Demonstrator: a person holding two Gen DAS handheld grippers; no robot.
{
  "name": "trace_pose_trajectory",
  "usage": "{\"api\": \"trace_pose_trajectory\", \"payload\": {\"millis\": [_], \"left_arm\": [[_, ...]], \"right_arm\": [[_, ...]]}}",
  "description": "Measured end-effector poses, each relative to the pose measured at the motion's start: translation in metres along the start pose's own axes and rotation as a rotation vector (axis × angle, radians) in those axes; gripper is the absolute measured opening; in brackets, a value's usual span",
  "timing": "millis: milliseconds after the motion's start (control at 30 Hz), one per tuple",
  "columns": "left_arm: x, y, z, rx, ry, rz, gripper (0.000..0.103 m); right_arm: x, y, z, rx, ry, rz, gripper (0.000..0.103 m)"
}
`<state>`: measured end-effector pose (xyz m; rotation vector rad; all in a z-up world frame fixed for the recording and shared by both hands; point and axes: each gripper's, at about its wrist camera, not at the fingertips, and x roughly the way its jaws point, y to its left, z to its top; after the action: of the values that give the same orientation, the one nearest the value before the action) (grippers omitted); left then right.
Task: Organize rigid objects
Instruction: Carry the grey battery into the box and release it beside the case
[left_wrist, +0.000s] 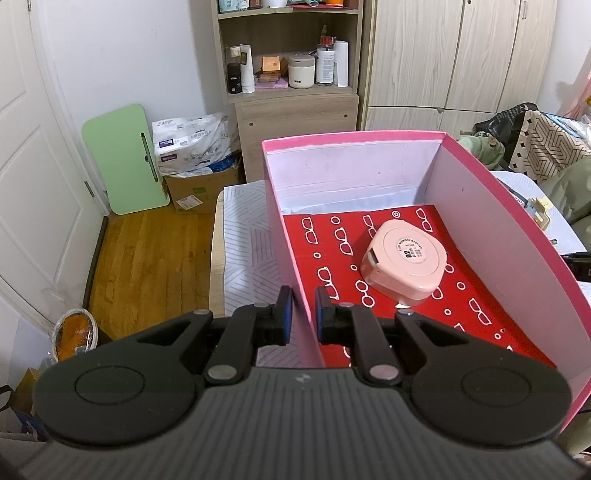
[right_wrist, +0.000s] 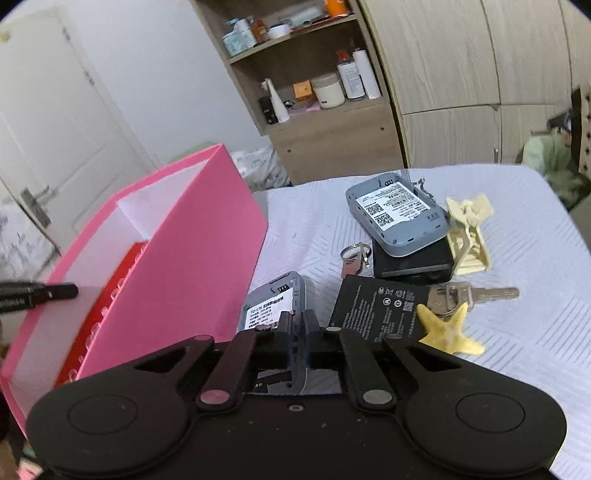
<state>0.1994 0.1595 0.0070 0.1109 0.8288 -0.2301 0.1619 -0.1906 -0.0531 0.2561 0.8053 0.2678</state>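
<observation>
Both claws clamped, one on box wall, one on router.
Left claw (left_wrist: 303, 308) pinched the pink box (left_wrist: 517, 236) side wall; right claw (right_wrist: 295, 330) nearly closed, gripping grey router (right_wrist: 271, 308) just beside the box, long axis pointing away from the claw.

One pink box (left_wrist: 509, 236) is seen, with one pink case (left_wrist: 404, 264) counted inside. On the counter (right_wrist: 517, 332), two grey devices (right_wrist: 397, 218) (right_wrist: 271, 310), one black battery (right_wrist: 380, 310), one yellow starfish (right_wrist: 448, 332) and one cream clip (right_wrist: 469, 232) are counted.
</observation>
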Motion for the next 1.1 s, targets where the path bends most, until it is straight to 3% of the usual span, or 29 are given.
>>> {"api": "trace_pose_trajectory", "payload": {"millis": [333, 533, 633, 833, 967, 1100], "left_arm": [[-0.001, 0.001, 0.0, -0.003, 0.0, -0.001, 0.012], [-0.001, 0.001, 0.0, -0.003, 0.0, 0.001, 0.012], [-0.001, 0.002, 0.0, -0.004, -0.001, -0.001, 0.012], [-0.002, 0.002, -0.001, -0.016, -0.007, -0.008, 0.012], [-0.002, 0.003, -0.001, -0.016, -0.007, -0.008, 0.012], [-0.002, 0.002, -0.002, -0.018, -0.009, -0.01, 0.012]], "right_arm": [[-0.024, 0.011, 0.018, -0.106, -0.053, -0.05, 0.009], [-0.059, 0.037, 0.049, -0.219, -0.133, -0.071, 0.009], [-0.073, 0.055, 0.068, -0.243, -0.151, -0.032, 0.009], [-0.065, 0.093, 0.095, -0.246, -0.078, 0.12, 0.009], [-0.026, 0.122, 0.097, -0.26, 0.024, 0.189, 0.009], [0.02, 0.136, 0.099, -0.188, 0.158, 0.288, 0.009]]}}
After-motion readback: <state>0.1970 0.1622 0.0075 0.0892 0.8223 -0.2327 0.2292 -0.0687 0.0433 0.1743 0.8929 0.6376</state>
